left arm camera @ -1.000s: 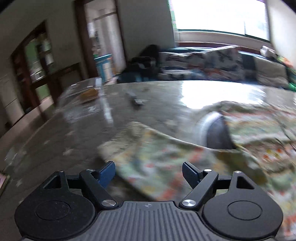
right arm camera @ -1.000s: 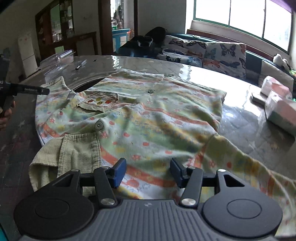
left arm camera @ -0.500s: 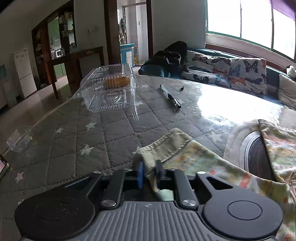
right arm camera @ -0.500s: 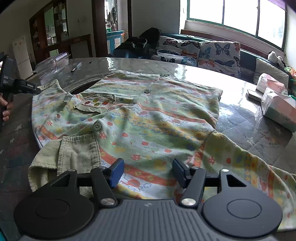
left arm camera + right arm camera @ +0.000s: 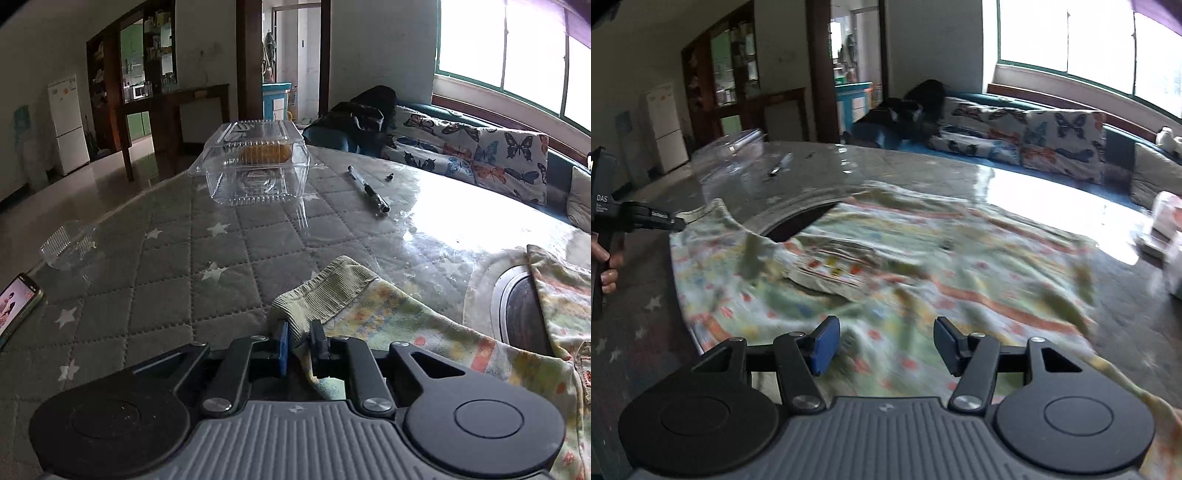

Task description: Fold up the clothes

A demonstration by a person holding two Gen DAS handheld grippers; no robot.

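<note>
**Shirt spread on the desk, one cuff pinched**

The shirt [image 5: 886, 266], pale green with a coloured print, lies spread flat over the desk [image 5: 155, 280]. The left tongs [image 5: 299, 341] are closed narrow on the ribbed cuff [image 5: 325, 291] of one sleeve, the fabric bunched between the blue pad and the black one. From the right wrist view these tongs reach in level from the left edge, their tip at the cuff, with the person's left hand [image 5: 605, 266] curled around the grip below. The right tongs [image 5: 886, 341] stand wide apart, low over the near part of the shirt, with nothing between the pads; the cloth under them is blurred.

Further out on the quilted, star-patterned desk cover sit a clear plastic box [image 5: 255, 166] with something yellow inside, a pen [image 5: 367, 190], and a phone [image 5: 16, 306] at the left edge. A sofa [image 5: 1034, 144] with butterfly cushions runs under the window.
</note>
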